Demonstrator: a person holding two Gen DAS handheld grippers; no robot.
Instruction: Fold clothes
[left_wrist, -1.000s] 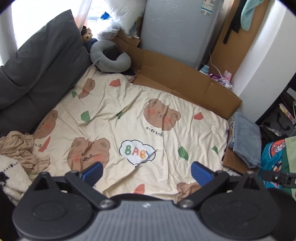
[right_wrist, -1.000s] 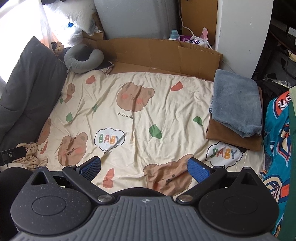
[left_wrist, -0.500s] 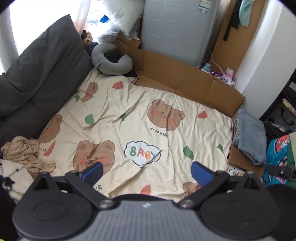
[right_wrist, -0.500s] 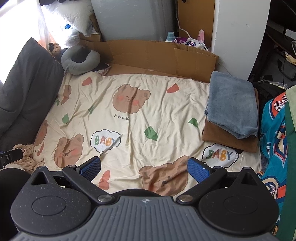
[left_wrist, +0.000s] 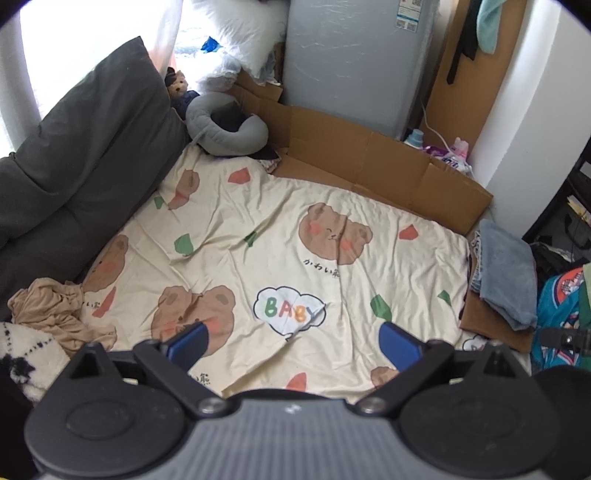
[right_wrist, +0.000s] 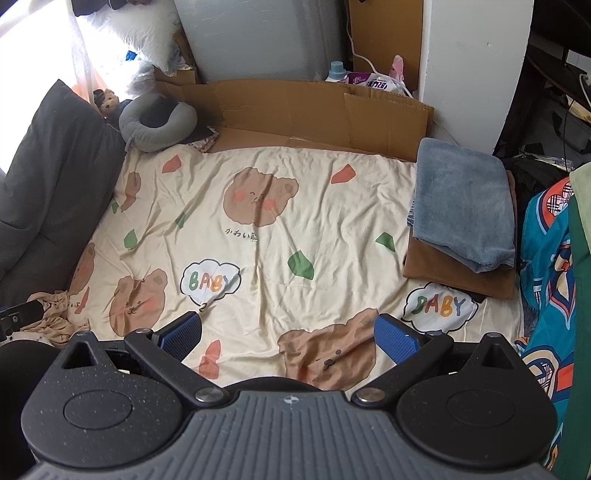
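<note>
Two garments sit crumpled at the bed's left edge: a tan garment (left_wrist: 61, 314) bunched against the dark cushion (left_wrist: 85, 158), and a white knit with black pattern (left_wrist: 26, 354) just nearer the camera, touching it. In the right wrist view only the tan one (right_wrist: 55, 314) shows clearly. At the bed's right edge lies a folded stack: a grey-blue towel (right_wrist: 463, 201) on top of a brown folded piece (right_wrist: 458, 273). Cream bear-print sheet (left_wrist: 295, 258) covers the bed, wrinkled, bare in the middle. Left claw (left_wrist: 291, 341) hangs above the sheet's near part, blue fingers spread wide, holding nothing. Right claw (right_wrist: 290, 338) likewise hovers above the near edge, spread wide, nothing between the pads. A grey neck pillow (left_wrist: 225, 127) rests at the far left corner with a small plush toy (left_wrist: 177, 86) beside it. Flattened cardboard (right_wrist: 314, 110) lines the far side. Teal patterned fabric (right_wrist: 546, 266) hangs at the right.
</note>
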